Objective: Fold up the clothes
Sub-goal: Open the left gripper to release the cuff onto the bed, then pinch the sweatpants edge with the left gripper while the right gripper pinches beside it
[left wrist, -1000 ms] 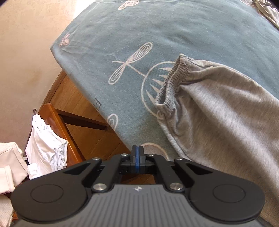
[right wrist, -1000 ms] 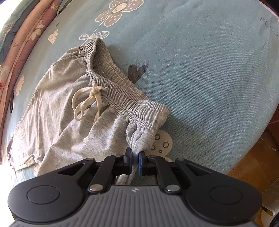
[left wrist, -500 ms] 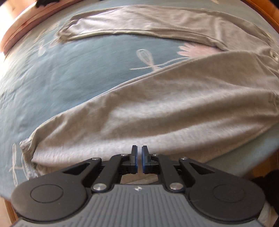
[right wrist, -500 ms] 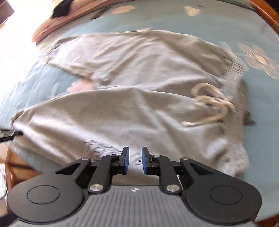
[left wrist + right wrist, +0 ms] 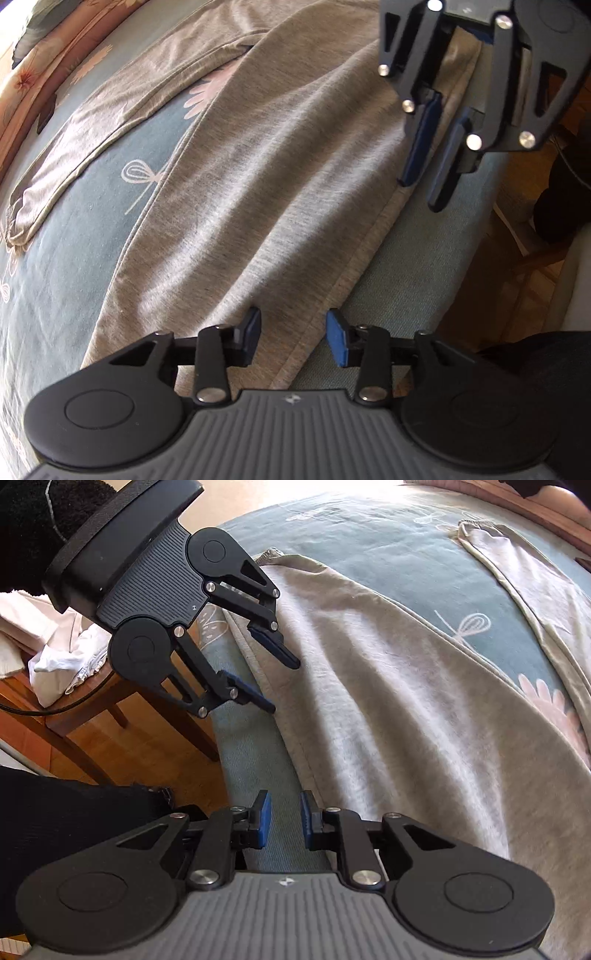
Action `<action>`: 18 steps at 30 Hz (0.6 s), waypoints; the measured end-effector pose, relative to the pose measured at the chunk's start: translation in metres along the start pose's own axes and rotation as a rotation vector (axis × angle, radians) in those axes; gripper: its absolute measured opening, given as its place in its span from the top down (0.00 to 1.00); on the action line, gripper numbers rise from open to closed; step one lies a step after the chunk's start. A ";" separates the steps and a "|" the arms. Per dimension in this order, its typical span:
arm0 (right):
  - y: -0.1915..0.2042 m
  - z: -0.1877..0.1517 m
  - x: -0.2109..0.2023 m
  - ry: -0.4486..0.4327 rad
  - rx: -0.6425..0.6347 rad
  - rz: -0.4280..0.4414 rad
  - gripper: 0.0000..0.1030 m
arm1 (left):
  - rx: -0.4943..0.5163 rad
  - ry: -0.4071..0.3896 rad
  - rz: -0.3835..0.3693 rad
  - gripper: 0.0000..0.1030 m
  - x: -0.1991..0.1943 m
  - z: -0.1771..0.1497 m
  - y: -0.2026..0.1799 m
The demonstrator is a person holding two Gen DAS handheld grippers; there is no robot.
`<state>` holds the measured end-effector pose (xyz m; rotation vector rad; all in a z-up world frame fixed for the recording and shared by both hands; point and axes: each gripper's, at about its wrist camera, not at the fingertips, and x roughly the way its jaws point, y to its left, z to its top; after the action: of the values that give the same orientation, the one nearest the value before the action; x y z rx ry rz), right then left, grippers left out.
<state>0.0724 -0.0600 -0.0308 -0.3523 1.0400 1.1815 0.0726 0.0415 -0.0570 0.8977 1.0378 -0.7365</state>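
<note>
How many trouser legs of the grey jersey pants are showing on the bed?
2: the near trouser leg lies under both open grippers; the far trouser leg stretches beyond it, toward the bed's other side.

Pretty clearly someone's bedroom at home. There's a bed with a teal bedspread (image 5: 399, 295) printed with little dragonflies and pink flowers, and a peach floral blanket (image 5: 44, 62) bunched along its far side. Grey jersey pants (image 5: 258, 177) are spread out flat across the bedspread. Right beside the bed there's a wooden chair (image 5: 85, 709) with white laundry (image 5: 62, 664) heaped on it, and the floor (image 5: 122, 746) under it is warm orange-brown wood. Sunlight falls across the bed in bright patches. No lab gear or shop fittings, just ordinary lived-in house stuff.
</note>
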 end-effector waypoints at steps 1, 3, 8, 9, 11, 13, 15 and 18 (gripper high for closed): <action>0.002 0.005 0.004 -0.008 -0.009 -0.012 0.79 | 0.019 0.001 0.008 0.61 0.002 -0.003 0.000; 0.001 0.015 0.012 -0.019 -0.016 -0.027 0.75 | 0.035 0.025 -0.009 0.60 0.006 -0.008 0.002; 0.002 0.025 0.033 0.033 -0.089 -0.073 0.61 | 0.089 0.024 -0.025 0.56 0.010 -0.020 0.007; 0.005 0.024 0.033 0.041 -0.114 -0.072 0.61 | 0.082 0.023 -0.036 0.56 0.011 -0.021 0.011; 0.012 0.023 0.032 0.045 -0.151 -0.062 0.60 | 0.068 0.021 -0.062 0.57 0.013 -0.021 0.017; 0.017 0.020 0.035 0.077 -0.182 -0.093 0.61 | 0.045 0.033 -0.111 0.69 0.016 -0.019 0.025; 0.021 0.017 0.036 0.092 -0.214 -0.114 0.68 | 0.029 0.048 -0.164 0.93 0.018 -0.017 0.030; 0.013 0.025 0.036 0.142 -0.126 -0.063 0.96 | 0.062 0.086 -0.216 0.98 0.018 -0.020 0.033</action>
<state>0.0732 -0.0154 -0.0436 -0.5713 1.0716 1.1816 0.0984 0.0726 -0.0699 0.8849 1.2060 -0.9209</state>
